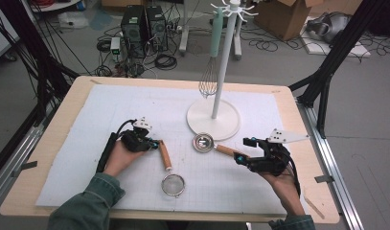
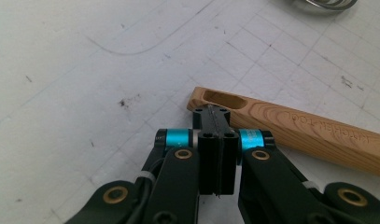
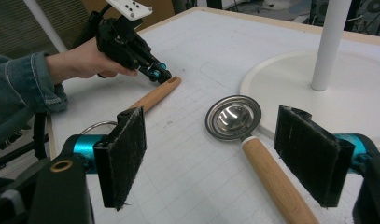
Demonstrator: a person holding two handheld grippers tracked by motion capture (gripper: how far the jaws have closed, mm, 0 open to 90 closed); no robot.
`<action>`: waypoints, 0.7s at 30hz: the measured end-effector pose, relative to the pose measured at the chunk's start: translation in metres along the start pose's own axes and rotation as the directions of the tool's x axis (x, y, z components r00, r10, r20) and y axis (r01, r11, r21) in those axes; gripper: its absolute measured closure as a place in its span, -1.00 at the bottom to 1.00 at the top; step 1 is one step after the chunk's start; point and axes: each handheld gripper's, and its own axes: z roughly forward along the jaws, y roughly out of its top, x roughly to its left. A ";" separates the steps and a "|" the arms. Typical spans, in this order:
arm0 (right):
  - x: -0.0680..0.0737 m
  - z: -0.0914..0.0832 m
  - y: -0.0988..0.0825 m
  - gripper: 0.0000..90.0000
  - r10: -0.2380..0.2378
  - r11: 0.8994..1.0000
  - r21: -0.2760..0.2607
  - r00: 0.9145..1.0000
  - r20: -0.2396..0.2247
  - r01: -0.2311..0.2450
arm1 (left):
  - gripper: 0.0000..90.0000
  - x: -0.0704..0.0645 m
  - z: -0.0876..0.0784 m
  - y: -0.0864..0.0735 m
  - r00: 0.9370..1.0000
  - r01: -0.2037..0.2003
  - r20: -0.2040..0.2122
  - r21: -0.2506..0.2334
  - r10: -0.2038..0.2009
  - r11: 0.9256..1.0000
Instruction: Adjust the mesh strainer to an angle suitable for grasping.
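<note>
A strainer lies on the white mat (image 1: 111, 120), its wooden handle (image 1: 165, 155) pointing away from me and its mesh bowl (image 1: 173, 185) near the front edge. My left gripper (image 1: 157, 143) is shut, its joined tips (image 2: 214, 112) resting against the slotted end of that handle (image 2: 309, 130) with nothing between the jaws. A steel ladle (image 1: 202, 142) lies mid-table with a wooden handle (image 1: 225, 150). My right gripper (image 1: 239, 157) stands open astride that handle (image 3: 276, 184); both pads (image 3: 124, 156) are clear of the wood.
A white stand (image 1: 221, 67) on a round base (image 1: 231, 125) rises behind the ladle, with a teal-handled whisk (image 1: 209, 81) hanging from its hooks. The ladle bowl (image 3: 233, 116) lies close to the base rim (image 3: 271, 79). Cables and boxes sit on the floor beyond.
</note>
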 end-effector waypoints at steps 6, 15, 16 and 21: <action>-0.001 -0.001 0.000 -0.46 0.004 1.000 -0.001 1.000 0.002 -0.004 | 0.99 0.002 0.002 0.000 1.000 0.011 0.007 -0.005 -0.011 1.000; 0.001 0.002 0.003 -0.46 0.000 1.000 -0.002 1.000 -0.005 0.000 | 0.99 0.002 0.003 0.000 1.000 0.021 0.016 -0.009 -0.021 1.000; 0.001 0.003 0.003 -0.46 -0.001 1.000 0.000 1.000 -0.005 0.001 | 0.99 0.002 0.003 0.000 1.000 0.017 0.011 -0.009 -0.017 1.000; 0.002 0.005 0.004 -0.46 -0.004 1.000 0.000 1.000 -0.006 0.004 | 0.99 0.001 0.004 0.001 1.000 0.014 0.003 -0.008 -0.014 1.000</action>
